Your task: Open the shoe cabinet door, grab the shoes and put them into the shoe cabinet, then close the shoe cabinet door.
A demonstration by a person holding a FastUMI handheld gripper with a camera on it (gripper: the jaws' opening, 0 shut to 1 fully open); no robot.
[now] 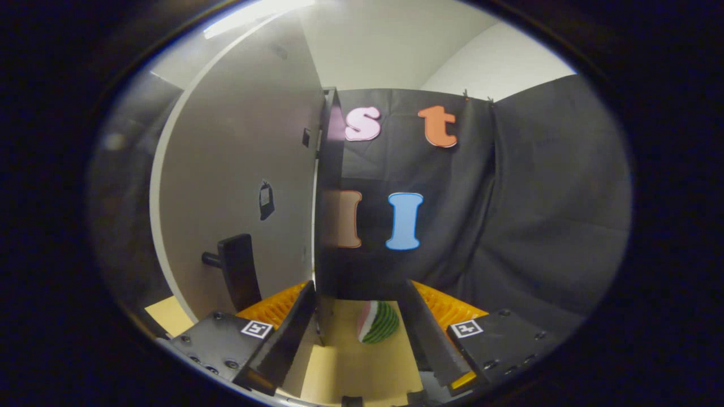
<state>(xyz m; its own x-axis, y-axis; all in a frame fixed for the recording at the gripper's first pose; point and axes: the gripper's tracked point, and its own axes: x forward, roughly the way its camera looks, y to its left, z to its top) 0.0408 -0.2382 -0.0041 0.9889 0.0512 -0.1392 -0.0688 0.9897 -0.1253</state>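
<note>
The shoe cabinet's pale grey door (243, 169) stands upright just ahead of my left finger, seen at a slant. Its black handle (237, 271) sticks out low on the door, close above the left finger (288, 333). The cabinet's dark glossy side panel (329, 198) runs down to the tabletop right in front of the gap between the fingers. My gripper (359, 294) is open, with nothing held. Whether the door is fully shut against the cabinet I cannot tell.
A toy watermelon slice (378, 322) lies on the tan tabletop (350, 367) between my fingers, just right of the cabinet's corner. The black cloth wall (509, 226) hangs beyond and to the right. A small dark tag (266, 200) sits on the door.
</note>
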